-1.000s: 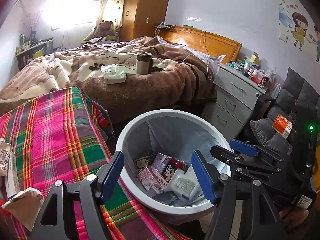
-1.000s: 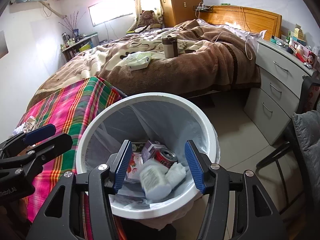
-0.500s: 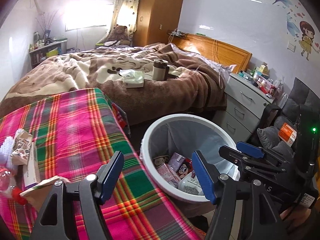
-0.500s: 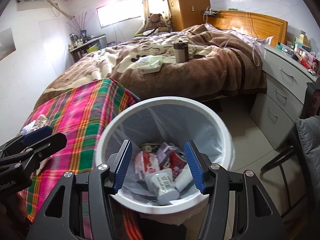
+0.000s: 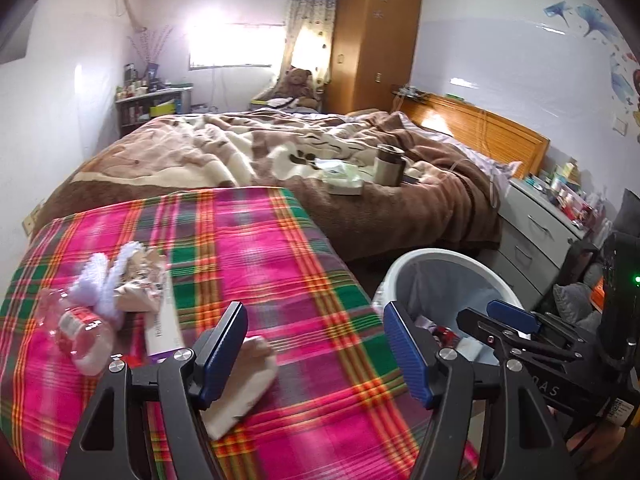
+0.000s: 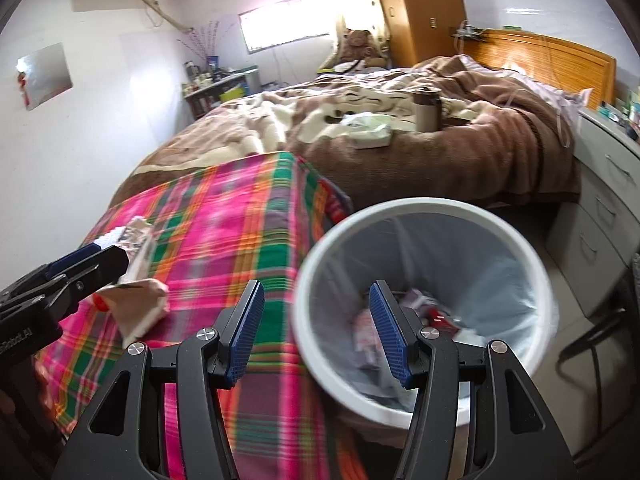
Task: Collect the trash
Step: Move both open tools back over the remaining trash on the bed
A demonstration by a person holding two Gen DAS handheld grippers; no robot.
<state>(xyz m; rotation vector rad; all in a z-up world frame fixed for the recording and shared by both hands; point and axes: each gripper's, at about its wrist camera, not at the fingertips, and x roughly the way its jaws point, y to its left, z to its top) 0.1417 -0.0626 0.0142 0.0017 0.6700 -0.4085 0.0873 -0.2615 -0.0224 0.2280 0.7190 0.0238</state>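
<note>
Step in hand: judged to be the reach for the next piece of trash on the bench (image 5: 280, 264), which is covered by a plaid cloth.
Left hand-held gripper (image 5: 316, 350): released, nothing between its pads; it hovers over the near part of the bench, with the crumpled beige paper (image 5: 244, 392) just beside its left finger.
Right hand-held gripper (image 6: 316, 330): released and empty; it hangs over the bench edge and the near rim of the waste bin (image 6: 316, 240).
Waste bin: on the floor against the bench's right side, lined with a bag, already holding cartons and a can.
Remaining trash: crumpled beige paper nearest; further left a clear plastic bottle (image 5: 78, 334) with a red label, a flat box (image 5: 162, 320), and a white tuft with a wrapper (image 5: 124, 280), clustered and touching.
Not trash, by judgement: flask (image 5: 388, 164) and tissue pack (image 5: 344, 178) on the bed.
Recommended method: take the nearest paper first; centre the left pads on its bulk, close firmly without catching the cloth.
Risk: the bottle may roll if nudged.
</note>
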